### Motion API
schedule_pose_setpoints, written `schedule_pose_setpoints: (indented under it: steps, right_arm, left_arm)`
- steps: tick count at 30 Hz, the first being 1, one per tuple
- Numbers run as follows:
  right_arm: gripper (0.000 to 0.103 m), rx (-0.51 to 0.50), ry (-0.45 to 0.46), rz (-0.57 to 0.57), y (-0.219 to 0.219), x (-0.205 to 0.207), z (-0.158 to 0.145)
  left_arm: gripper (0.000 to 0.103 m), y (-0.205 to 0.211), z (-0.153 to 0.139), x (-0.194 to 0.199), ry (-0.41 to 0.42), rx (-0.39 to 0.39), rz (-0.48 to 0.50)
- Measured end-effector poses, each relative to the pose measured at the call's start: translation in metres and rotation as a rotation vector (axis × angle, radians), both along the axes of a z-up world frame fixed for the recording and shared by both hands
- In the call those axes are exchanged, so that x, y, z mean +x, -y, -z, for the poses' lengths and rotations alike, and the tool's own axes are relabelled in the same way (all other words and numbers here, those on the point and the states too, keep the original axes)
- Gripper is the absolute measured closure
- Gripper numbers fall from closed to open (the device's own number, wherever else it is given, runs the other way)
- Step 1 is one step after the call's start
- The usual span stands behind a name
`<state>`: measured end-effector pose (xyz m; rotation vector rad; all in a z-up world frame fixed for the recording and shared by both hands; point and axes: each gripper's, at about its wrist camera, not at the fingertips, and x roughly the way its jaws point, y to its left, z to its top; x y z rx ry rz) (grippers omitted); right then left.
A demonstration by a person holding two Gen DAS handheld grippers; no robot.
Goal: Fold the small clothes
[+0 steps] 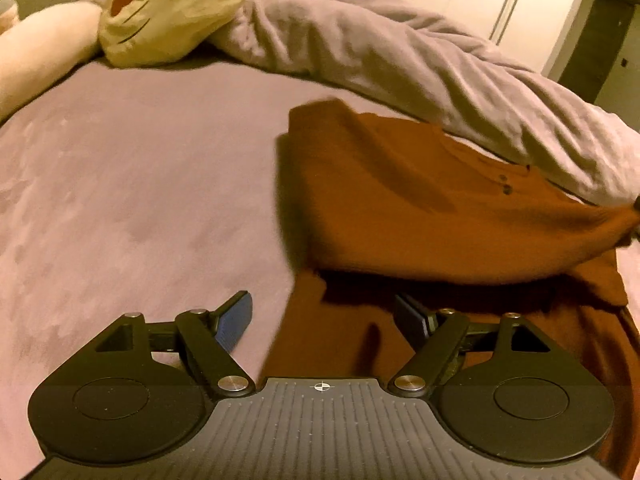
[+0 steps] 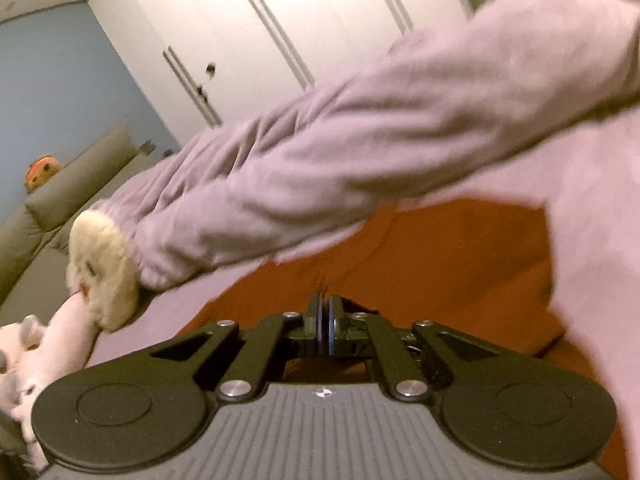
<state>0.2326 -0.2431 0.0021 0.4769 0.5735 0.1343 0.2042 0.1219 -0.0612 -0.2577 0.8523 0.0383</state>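
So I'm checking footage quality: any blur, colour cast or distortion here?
Left wrist view: warm orange cast, fisheye bending the bed, rust shirt softly blurred, dark shadow beneath its lifted fold. Right wrist view: heavy motion blur on the duvet, horizon tilted.

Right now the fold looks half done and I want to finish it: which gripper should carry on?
Right, probably. The right gripper is shut on the brown shirt, with a flap already lifted. The left gripper is open, holding nothing.

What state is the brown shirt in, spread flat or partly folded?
Partly folded. The brown shirt has one part doubled over its lower layer, lifted at the right edge, where the shut right gripper pinches it.
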Motion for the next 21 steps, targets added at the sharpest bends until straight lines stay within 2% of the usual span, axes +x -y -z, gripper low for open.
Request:
schedule_pose_setpoints:
  steps: [3, 6, 8, 9, 10, 12, 14, 15, 21]
  right_arm:
    - [0.101, 0.014, 0.065, 0.044, 0.018, -0.002, -0.014]
    - [0.101, -0.012, 0.076, 0.100, 0.035, -0.004, -0.009]
    - [0.100, -0.017, 0.026, 0.131, 0.047, -0.001, 0.008]
    - [0.099, 0.000, -0.029, 0.134, 0.055, 0.002, 0.020]
    - [0.095, 0.035, -0.088, 0.135, 0.063, 0.005, 0.033]
    - [0.095, 0.106, -0.142, 0.148, 0.076, 0.003, 0.052]
    - [0.078, 0.168, -0.167, 0.146, 0.083, 0.000, 0.063]
    - [0.076, 0.192, -0.173, 0.139, 0.085, 0.000, 0.067]
    - [0.073, 0.215, -0.230, 0.080, 0.078, 0.008, 0.080]
  left_arm:
    - [0.020, 0.009, 0.001, 0.006, -0.005, 0.000, 0.015]
    - [0.019, 0.017, 0.004, 0.010, -0.010, 0.012, 0.029]
    - [0.019, 0.020, 0.006, 0.013, -0.019, 0.027, 0.036]
    - [0.018, 0.021, 0.007, 0.014, -0.021, 0.034, 0.041]
    - [0.018, 0.021, 0.009, 0.015, -0.024, 0.039, 0.043]
    - [0.018, 0.020, 0.008, 0.017, -0.027, 0.032, 0.037]
    - [0.017, 0.020, 0.008, 0.019, -0.027, 0.022, 0.030]
    - [0.017, 0.020, 0.008, 0.020, -0.029, 0.024, 0.029]
    - [0.017, 0.023, 0.012, 0.021, -0.043, 0.039, 0.034]
